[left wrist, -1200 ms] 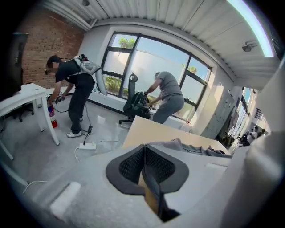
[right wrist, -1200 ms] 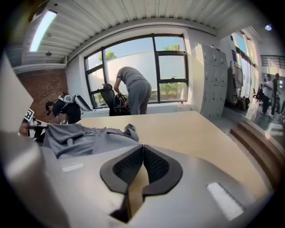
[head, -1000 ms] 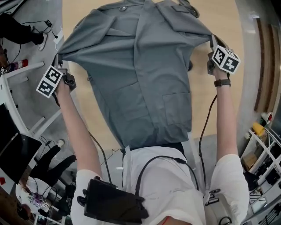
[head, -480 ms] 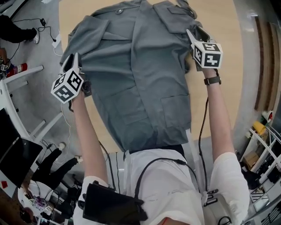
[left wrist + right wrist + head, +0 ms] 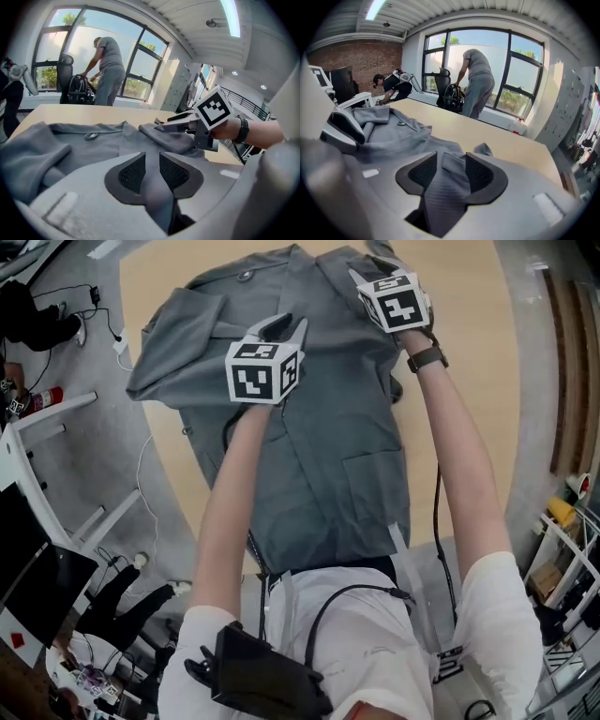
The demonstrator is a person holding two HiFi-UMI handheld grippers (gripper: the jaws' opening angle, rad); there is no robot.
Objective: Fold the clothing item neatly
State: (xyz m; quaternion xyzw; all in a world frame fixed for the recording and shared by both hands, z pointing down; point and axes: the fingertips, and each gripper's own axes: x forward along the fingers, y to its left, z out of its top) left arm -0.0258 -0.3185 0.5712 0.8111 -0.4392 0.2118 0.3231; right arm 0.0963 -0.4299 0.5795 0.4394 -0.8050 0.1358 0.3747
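1. Presently listed: grey shirt, front up on the surface, collar toward the far edge, hem at the near edge.
2. Left tool: released, just opened; above the chest panel, nothing pinched.
3. Right tool: just opened, slack, with a shoulder fold loose in its gap.
4. Handling, as judged: light, soft, limp, prone to creasing and sliding; best taken at seams, sleeve edge or hem corners, both sides together.

grey shirt hem: hidden under person's torso | counter far edge: cut by top edge | floor clutter at left: too small to identify
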